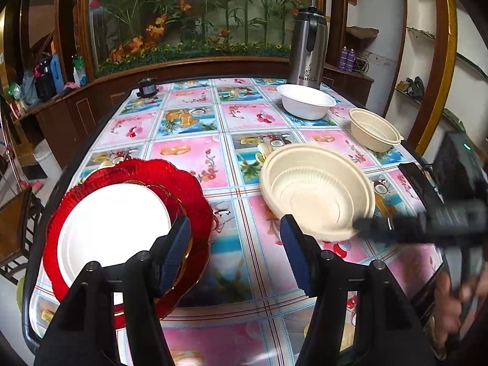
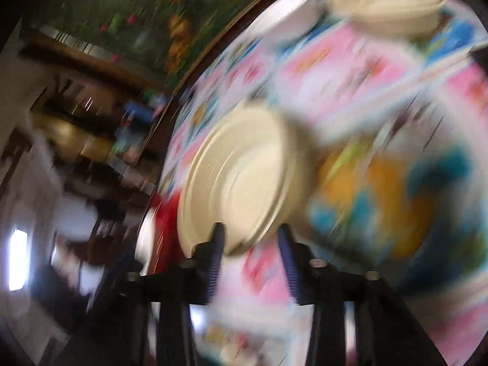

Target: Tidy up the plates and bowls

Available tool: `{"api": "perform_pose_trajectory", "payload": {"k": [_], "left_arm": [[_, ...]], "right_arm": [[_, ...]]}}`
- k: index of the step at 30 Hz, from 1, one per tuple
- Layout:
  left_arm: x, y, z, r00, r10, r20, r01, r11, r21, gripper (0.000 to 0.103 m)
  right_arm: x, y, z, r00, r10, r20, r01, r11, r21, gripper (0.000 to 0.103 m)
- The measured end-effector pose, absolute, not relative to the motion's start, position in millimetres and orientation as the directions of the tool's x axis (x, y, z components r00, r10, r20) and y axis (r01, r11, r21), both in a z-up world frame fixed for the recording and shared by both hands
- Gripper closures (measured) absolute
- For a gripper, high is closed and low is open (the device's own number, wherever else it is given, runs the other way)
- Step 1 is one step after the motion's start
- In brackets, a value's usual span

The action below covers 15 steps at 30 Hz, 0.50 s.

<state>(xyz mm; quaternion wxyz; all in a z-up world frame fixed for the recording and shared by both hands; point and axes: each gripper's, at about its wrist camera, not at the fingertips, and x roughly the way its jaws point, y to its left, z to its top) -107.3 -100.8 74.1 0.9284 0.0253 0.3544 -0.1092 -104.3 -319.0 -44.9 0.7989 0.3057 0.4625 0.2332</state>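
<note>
The right gripper (image 2: pixel 251 238) has its jaws partly spread around the near rim of the wide, shallow cream plastic bowl (image 1: pixel 317 189). The blurred wrist view does not show whether the pads press on it, so I cannot tell if it is held. The bowl looks tilted just ahead of that gripper, so a loose pinch could let it slip onto the patterned worktop (image 1: pixel 195 152) or knock the stack to its left. The left gripper (image 1: pixel 235 250) hangs spread and empty. The round white plate (image 1: pixel 113 225) on the scalloped red glass plates (image 1: pixel 183 183) lies just ahead and left of it. The small ribbed cream bowl (image 1: pixel 375 134) and the white bowl (image 1: pixel 305 100) wait beyond, near the worktop's edge.
</note>
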Motion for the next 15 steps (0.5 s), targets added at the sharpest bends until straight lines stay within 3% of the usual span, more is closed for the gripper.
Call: {"api": "perform_pose_trajectory", "payload": {"k": [3,9,15], "left_arm": [[-106.5,-100.4,72.3,0.714,-0.201,-0.671,0.222,0.973,-0.054,0.043],[-103.1,-108.4,68.0,0.668,-0.262,-0.696,0.246,0.961,-0.126,0.043],[-81.0,-119.7,66.7,0.624,-0.285,-0.727,0.233,0.957,-0.175,0.043]], "right_arm": [[-112.7,-323.4,-24.7,0.497,0.651,-0.574,-0.168,0.721,0.672,0.063],[-74.8,-361.7,1.0,0.628,0.460,-0.628,-0.112,0.852,0.512,0.062],[-31.1,-362.7,-4.3,0.599,0.481,-0.640,-0.140,0.850,0.508,0.063]]}}
